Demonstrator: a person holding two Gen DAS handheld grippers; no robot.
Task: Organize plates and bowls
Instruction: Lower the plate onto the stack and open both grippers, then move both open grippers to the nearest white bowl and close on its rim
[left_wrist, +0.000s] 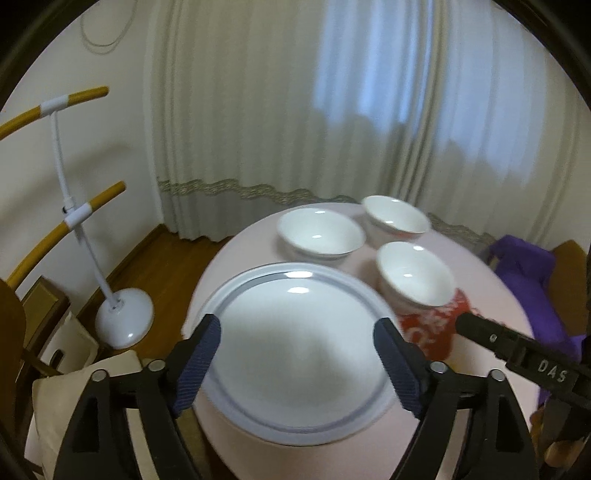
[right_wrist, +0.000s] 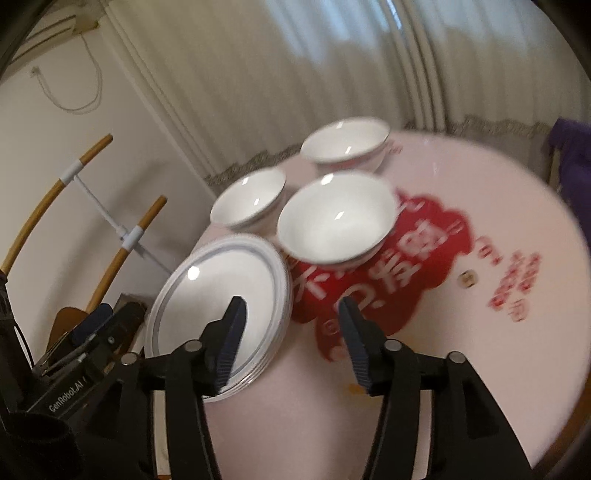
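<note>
Here, view by view:

Left wrist view
- Left gripper (left_wrist: 297, 341): released, its two dark blue pads spread wide with nothing clamped between them.
- Stack of plates (left_wrist: 295, 332): white with a grey ring near the rim, lying flat on the table straight under the gap between the pads; the pads stand over its left and right edges, above it, and do not press on it.
- Table (left_wrist: 491, 325): round, with a pale pink cover and a red print.
- Left bowl (left_wrist: 320, 233): white, empty, just beyond the plates.
- Far bowl (left_wrist: 396, 216): white, at the back edge of the table, to the right of the left bowl.
- Near bowl (left_wrist: 415, 275): white, right of the plates and close to their rim, beyond the right pad.
- Right gripper (left_wrist: 517, 347): only a black part of it shows, reaching in from the right over the red print.
- Stand (left_wrist: 123, 321): white base and pole on the wooden floor left of the table.
- Curtain (left_wrist: 295, 110): pale, hanging behind the table.

Right wrist view
- Right gripper (right_wrist: 291, 336): released, nothing between the pads.
- Stack of plates (right_wrist: 207, 295): several plates deep, at the table's left edge; the left pad hangs over its right side, the right pad over the red print.
- Bowls: near bowl (right_wrist: 336, 219), left bowl (right_wrist: 249, 201), far bowl (right_wrist: 345, 139), all beyond the pads, apart from them.
- Left gripper (right_wrist: 88, 332): in the lower left corner, beside the plates; its jaws cannot be told from here.
</note>
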